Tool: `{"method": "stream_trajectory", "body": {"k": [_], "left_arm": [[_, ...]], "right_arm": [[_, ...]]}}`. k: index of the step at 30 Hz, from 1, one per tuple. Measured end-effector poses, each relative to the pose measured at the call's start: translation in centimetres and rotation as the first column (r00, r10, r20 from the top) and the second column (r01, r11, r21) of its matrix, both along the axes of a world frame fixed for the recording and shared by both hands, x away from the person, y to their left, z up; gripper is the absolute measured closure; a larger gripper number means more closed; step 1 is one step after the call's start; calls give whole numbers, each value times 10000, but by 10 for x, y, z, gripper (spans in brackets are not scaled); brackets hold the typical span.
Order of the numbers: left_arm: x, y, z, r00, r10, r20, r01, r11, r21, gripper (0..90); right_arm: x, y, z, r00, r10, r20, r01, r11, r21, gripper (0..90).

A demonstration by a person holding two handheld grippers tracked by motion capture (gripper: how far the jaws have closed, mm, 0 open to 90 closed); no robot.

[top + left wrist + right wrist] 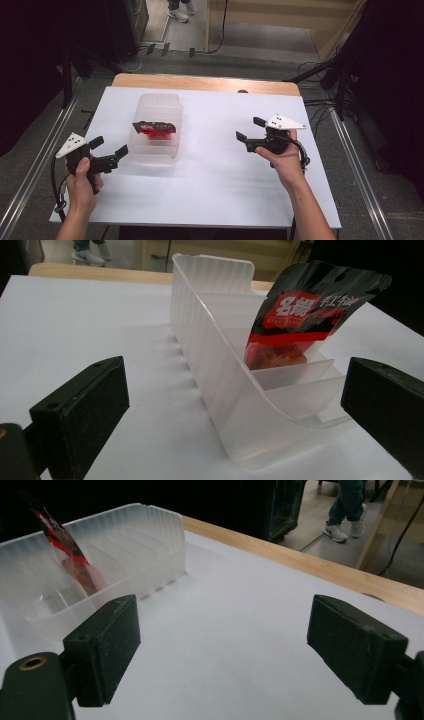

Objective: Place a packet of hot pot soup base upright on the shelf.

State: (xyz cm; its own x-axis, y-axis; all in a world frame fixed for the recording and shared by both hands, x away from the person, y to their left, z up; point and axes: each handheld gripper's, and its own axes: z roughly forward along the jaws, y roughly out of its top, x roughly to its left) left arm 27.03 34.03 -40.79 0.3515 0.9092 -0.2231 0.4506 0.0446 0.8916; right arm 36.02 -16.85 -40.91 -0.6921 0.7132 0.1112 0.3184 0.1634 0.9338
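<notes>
A clear plastic bin [155,107] with slotted dividers stands on the white table top, left of centre. A black and red snack packet [154,130] stands upright in one of its near slots, also seen as the packet [305,315] and the packet [70,555]. My left gripper [109,148] is held just left of the bin's near end, open, nothing between its jaws; the bin [220,365] lies straight ahead of it. My right gripper [248,128] hovers open over the right part of the table, pointing left toward the bin [120,545].
The white sheet [215,170] covers a wooden table whose far edge [205,82] shows bare. Metal rails and cables run along both sides on the floor. A person's shoes [181,11] stand beyond the table.
</notes>
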Motion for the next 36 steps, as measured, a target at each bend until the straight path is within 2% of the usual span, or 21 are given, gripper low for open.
{"method": "stream_trajectory", "body": {"k": [16, 36], "left_arm": [[0, -4, -3, 10000, -67, -3, 67, 10000, 46, 0], [-1, -3, -5, 10000, -7, -46, 8, 9999, 122, 0]], "right_arm": [[-33, -62, -25, 9944, -1046, -161, 1051, 9940, 300, 149], [-63, -111, -52, 9824, -1827, -387, 1843, 9820, 410, 152]]}}
